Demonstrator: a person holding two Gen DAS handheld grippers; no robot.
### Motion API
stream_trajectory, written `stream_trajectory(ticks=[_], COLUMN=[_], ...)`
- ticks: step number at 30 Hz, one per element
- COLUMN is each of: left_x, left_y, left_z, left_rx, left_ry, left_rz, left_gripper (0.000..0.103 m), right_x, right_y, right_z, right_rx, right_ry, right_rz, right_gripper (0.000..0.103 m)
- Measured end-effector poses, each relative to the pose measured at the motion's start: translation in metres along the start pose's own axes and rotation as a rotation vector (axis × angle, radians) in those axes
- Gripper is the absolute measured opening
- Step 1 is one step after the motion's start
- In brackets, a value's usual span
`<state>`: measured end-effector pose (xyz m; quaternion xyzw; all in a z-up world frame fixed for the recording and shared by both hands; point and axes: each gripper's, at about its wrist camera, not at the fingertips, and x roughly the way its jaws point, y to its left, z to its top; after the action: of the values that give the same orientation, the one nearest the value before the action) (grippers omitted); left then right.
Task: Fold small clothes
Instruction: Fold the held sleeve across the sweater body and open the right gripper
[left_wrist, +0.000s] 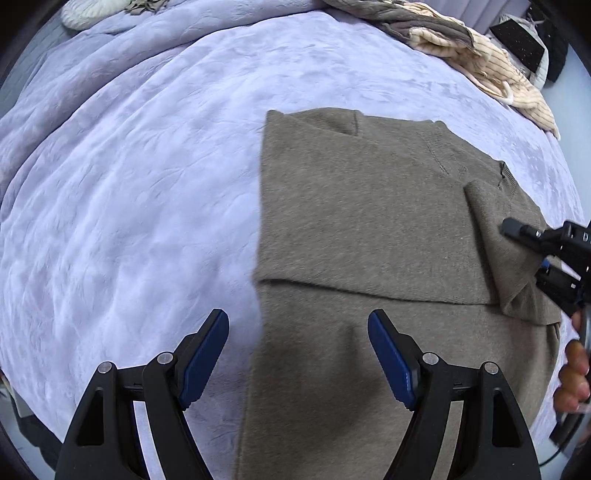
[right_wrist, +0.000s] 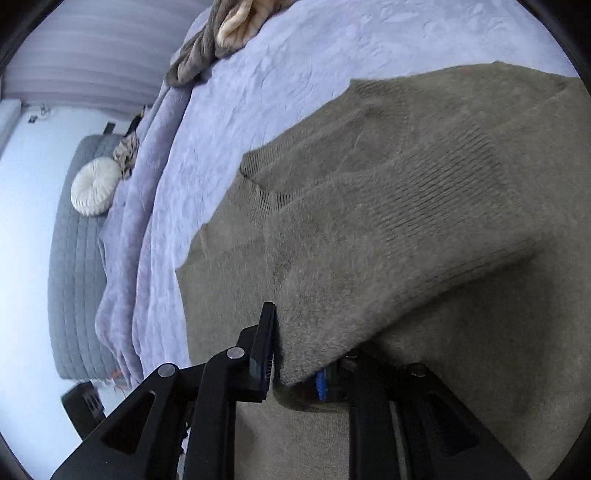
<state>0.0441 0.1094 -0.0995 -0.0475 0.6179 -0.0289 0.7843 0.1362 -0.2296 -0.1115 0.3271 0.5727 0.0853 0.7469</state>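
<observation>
Sweater (left_wrist: 369, 206) lies flat on the lilac bedspread (left_wrist: 147, 184), filling centre to lower right of the left wrist view; one fold edge already runs across it mid-frame. Step in hand, by my read: bringing the right sleeve in over the body.

Right gripper (right_wrist: 295, 354) sits at bottom centre of its own view w/ sleeve (right_wrist: 351, 258) fabric draped between the jaws. Jaws stand slightly apart and one finger is buried in knit, so can't tell if it's clamped or already let go. In the left view it shows at the right edge, over the sleeve.

Left gripper (left_wrist: 298, 354) is released, jaws wide, nothing in them, straddling the sweater's left edge at bottom of frame.

Next prob calls for: lay the sleeve flat, free it fully, pull the right gripper clear w/o dragging knit, then take the hem for the next fold
</observation>
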Motion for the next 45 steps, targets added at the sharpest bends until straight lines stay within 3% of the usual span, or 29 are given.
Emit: stream_trajectory(ticks=[3,5,8,10,12,16,18,21,23,24,25,28,32,34,36,37,41,45], left_x=[-0.005,-0.008,-0.007,-0.002,0.0,0.009,0.006,-0.001,-0.003,-0.002,-0.003,-0.004,-0.001,0.003,0.007,0.008,0.026,0.037], left_y=[0.014,0.023,0.03,0.024,0.017,-0.008,-0.018,-0.021,-0.016,-0.012,-0.008,0.007,0.019,0.019,0.014,0.011,-0.012,-0.026], left_z=[-0.002,0.0,0.003,0.01,0.013,0.02,0.021,0.02,0.019,0.019,0.018,0.018,0.02,0.021,0.023,0.023,0.03,0.033], left_rx=[-0.016,-0.037,-0.062,-0.062,-0.055,-0.023,-0.003,0.005,0.0,-0.005,-0.012,-0.046,-0.084,-0.094,-0.099,-0.096,-0.071,-0.092], left_ry=[-0.009,-0.009,-0.005,0.004,0.011,0.031,0.022,-0.004,-0.003,-0.004,-0.006,-0.012,-0.004,0.012,0.028,0.034,0.086,0.114], left_rz=[-0.032,-0.052,-0.062,-0.077,-0.111,-0.158,-0.138,-0.123,-0.103,-0.091,-0.081,-0.06,-0.074,-0.113,-0.159,-0.18,-0.258,-0.293], left_gripper=[0.079,0.079,0.079,0.079,0.079,0.079,0.079,0.079,0.079,0.079,0.079,0.079,0.079,0.079,0.079,0.079,0.079,0.079], right_x=[0.008,0.024,0.053,0.059,0.052,0.037,0.03,0.01,0.003,0.005,0.008,0.023,0.061,0.067,0.056,0.047,0.0,-0.053], right_y=[0.039,0.069,0.096,0.101,0.096,0.077,0.061,0.027,0.02,0.028,0.039,0.084,0.124,0.127,0.118,0.108,0.042,-0.029], right_z=[0.004,-0.006,-0.039,-0.056,-0.061,-0.057,-0.041,-0.012,-0.003,-0.002,-0.002,-0.02,-0.072,-0.092,-0.096,-0.094,-0.081,-0.069], right_rx=[-0.214,-0.395,-0.661,-0.751,-0.723,-0.637,-0.491,-0.158,-0.082,-0.123,-0.195,-0.495,-0.833,-0.906,-0.845,-0.781,-0.454,-0.154], right_ry=[0.025,0.097,0.195,0.201,0.198,0.19,0.144,0.046,0.001,0.001,0.011,0.067,0.23,0.243,0.233,0.234,0.211,0.115], right_rz=[-0.053,-0.091,-0.261,-0.314,-0.29,-0.252,-0.218,-0.08,-0.048,-0.069,-0.103,-0.152,-0.25,-0.312,-0.28,-0.253,-0.156,-0.136], right_gripper=[0.021,0.021,0.024,0.044,0.057,0.057,0.057,0.057,0.042,0.012,0.008,0.008,0.011,0.034,0.056,0.06,0.06,0.06])
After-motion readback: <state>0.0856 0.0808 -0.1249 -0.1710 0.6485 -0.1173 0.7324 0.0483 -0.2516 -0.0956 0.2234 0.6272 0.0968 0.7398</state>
